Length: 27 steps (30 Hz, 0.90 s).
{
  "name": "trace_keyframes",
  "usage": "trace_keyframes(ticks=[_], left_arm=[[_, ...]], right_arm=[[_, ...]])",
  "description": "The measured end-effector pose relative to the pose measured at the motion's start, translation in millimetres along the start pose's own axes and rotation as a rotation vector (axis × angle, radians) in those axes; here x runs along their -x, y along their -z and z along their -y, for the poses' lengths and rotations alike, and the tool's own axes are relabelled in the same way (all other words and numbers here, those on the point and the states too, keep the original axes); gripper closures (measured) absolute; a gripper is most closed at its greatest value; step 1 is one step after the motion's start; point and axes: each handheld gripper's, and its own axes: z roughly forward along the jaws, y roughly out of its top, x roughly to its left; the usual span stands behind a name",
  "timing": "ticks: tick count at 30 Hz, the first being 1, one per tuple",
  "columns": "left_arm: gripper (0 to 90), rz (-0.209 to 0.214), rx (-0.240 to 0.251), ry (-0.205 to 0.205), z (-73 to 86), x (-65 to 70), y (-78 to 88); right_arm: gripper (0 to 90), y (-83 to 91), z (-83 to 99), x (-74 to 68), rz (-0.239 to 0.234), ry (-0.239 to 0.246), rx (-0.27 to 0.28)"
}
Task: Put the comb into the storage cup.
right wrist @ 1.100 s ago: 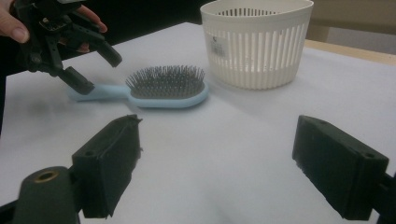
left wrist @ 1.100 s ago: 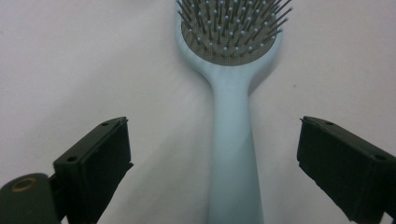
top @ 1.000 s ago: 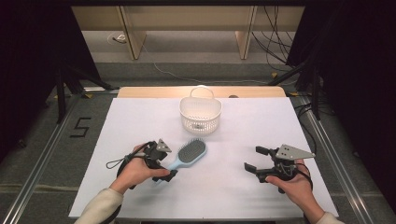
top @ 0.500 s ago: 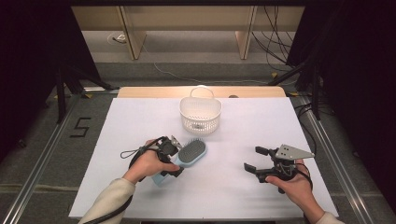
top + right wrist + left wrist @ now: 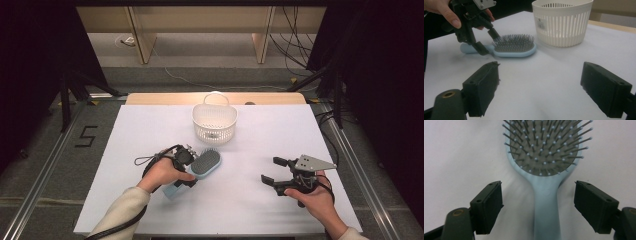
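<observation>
White table (image 5: 150, 125): left gripper (image 5: 537, 205) has just been closing, jaws straddling the pale-blue plastic hairbrush's (image 5: 202, 166) handle without touching yet; white slotted basket (image 5: 215, 122) waits at 12 o'clock; right gripper (image 5: 274, 171) idles agape.

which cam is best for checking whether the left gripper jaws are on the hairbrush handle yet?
Left gripper view: the hairbrush handle runs between the left gripper jaws, with a gap on each side. The jaws have just been closing. High view: the hand covers part of the handle. Right gripper view: side-on, jaws straddle the handle, gaps unclear.
</observation>
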Motion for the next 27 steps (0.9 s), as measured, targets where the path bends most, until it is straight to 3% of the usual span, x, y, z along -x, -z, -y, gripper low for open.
trace_keyframes(ticks=[15, 27], left_arm=[[33.7, 0.004, -0.033, 0.018, -2.6, -3.0, -5.4], [44.4, 0.028, -0.075, 0.009, -9.0, -0.7, -5.4]], right_arm=[[16.2, -1.4, 0.6, -0.5, -0.003, 0.002, -0.013], [16.2, -2.5, 1.3, -1.2, -0.009, 0.001, -0.023]])
